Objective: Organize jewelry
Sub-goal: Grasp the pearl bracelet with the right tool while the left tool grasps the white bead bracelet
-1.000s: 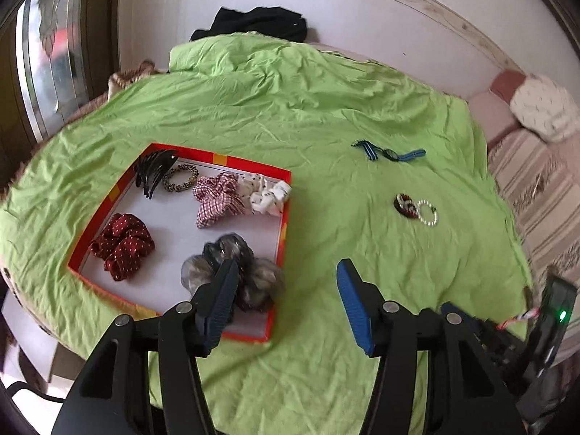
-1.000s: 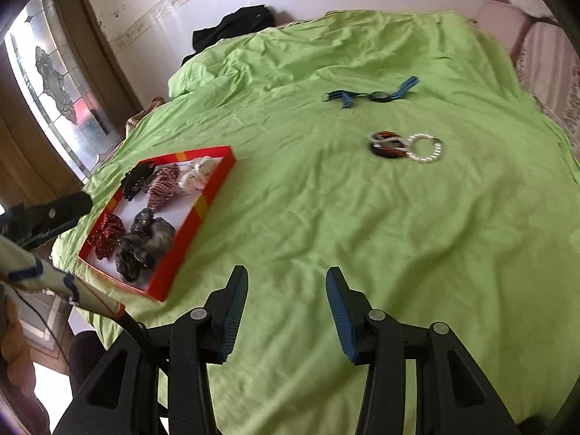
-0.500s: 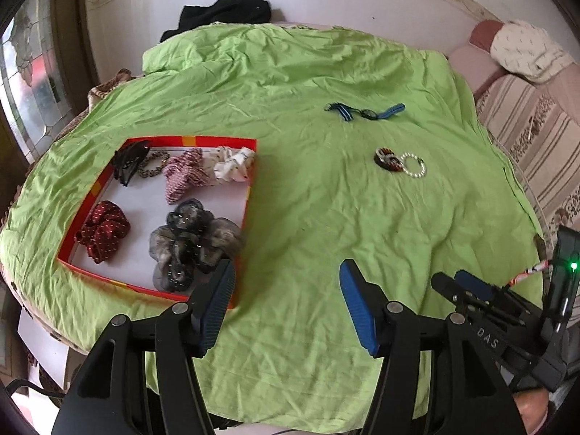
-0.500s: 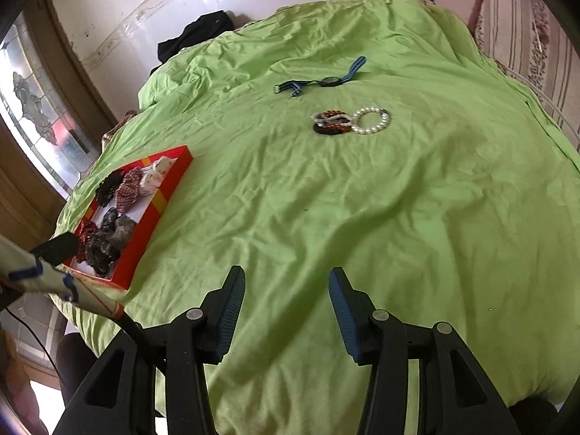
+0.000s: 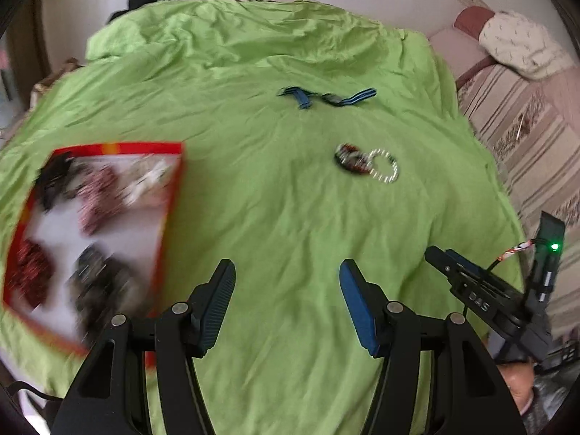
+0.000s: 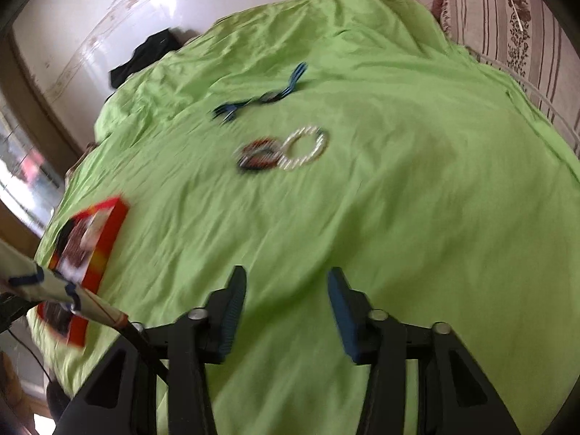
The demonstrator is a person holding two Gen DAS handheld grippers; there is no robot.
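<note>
Green-sheeted bed (image 5: 282, 217) carries red tray (image 5: 170, 195), bracelets (image 5: 368, 163), blue strap (image 5: 326, 97).

The left gripper (image 5: 286, 308) has its jaws spread wide, with nothing between them. Its two fingers (image 5: 217, 302) are black, with ribbed blue pads on the inner faces, and they splay outward from the pivots below. Off to its right, the body of the right gripper (image 5: 485, 297) shows side-on, with a green light lit on a dark upright part above it.

The right gripper (image 6: 286, 311) is likewise parted and empty, its black fingers (image 6: 232, 311) carrying blue pads on the inner sides. To its left, low down, a pale bar with blue wrapping crosses the edge of its view.
</note>
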